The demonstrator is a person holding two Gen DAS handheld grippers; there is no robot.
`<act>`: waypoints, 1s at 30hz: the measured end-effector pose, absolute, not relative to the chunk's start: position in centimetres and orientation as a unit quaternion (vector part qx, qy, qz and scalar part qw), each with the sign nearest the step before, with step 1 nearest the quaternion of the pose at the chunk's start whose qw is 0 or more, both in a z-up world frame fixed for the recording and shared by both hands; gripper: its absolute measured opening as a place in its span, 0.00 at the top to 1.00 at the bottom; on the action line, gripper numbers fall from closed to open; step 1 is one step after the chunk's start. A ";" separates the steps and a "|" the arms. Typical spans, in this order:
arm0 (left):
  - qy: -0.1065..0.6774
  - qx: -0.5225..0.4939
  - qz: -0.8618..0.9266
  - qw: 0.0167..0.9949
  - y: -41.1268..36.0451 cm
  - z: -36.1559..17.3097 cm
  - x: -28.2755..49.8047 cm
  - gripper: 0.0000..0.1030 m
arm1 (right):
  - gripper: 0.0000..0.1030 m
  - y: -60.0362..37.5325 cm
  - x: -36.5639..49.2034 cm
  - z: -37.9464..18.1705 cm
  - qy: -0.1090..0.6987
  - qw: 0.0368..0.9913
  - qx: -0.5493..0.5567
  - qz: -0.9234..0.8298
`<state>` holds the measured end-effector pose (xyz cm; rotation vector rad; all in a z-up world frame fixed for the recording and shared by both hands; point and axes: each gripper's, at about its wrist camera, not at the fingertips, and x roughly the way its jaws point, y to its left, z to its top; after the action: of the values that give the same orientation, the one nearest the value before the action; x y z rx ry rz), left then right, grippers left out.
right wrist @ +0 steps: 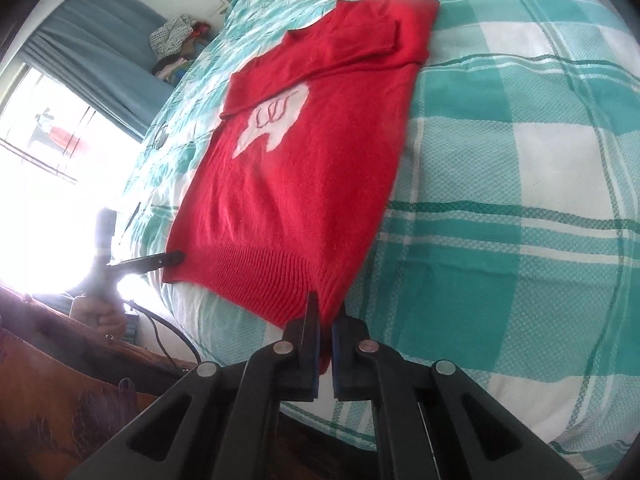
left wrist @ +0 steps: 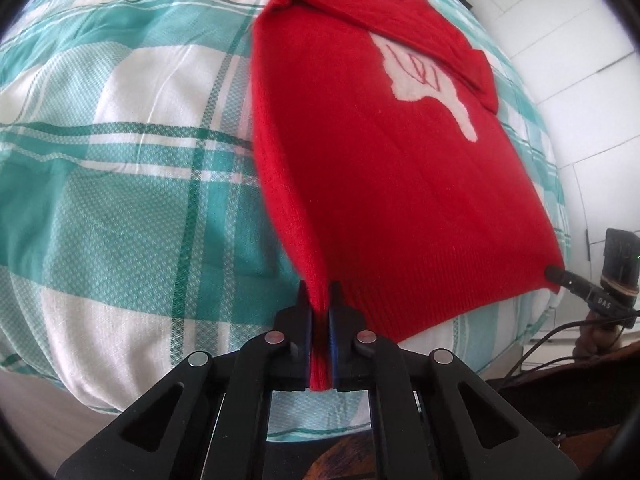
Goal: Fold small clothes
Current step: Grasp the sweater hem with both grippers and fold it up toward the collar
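A small red knit sweater (left wrist: pixel 368 168) with a white motif lies flat on the bed, sleeves folded across its chest. My left gripper (left wrist: pixel 320 292) is shut on the hem's left corner, and red fabric shows between its pads. My right gripper (right wrist: pixel 325 308) is shut on the hem's right corner of the sweater (right wrist: pixel 304 184). The right gripper's tip (left wrist: pixel 556 274) shows at the far hem corner in the left wrist view. The left gripper's tip (right wrist: pixel 172 258) shows at the other corner in the right wrist view.
The bed has a teal and white plaid cover (left wrist: pixel 120 160). White wall panels (left wrist: pixel 580 60) stand beyond the bed. A bright window (right wrist: pixel 48 168) with a blue curtain (right wrist: pixel 100 48) and a pile of clothes (right wrist: pixel 176 48) show in the right wrist view. A brown patterned surface (right wrist: pixel 60 400) lies below the bed edge.
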<state>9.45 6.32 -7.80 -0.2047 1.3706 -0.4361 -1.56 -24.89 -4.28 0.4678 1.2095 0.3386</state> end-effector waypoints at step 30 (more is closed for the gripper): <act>0.483 -0.154 -0.163 0.846 1.5 -3.2 40.7 0.96 | 0.96 -33.0 28.0 -3.5 0.391 0.864 0.307 0.081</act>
<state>40.65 1.46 -3.20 -0.3247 1.0192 -0.3434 28.02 -33.02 -3.54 0.6438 0.8199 0.1708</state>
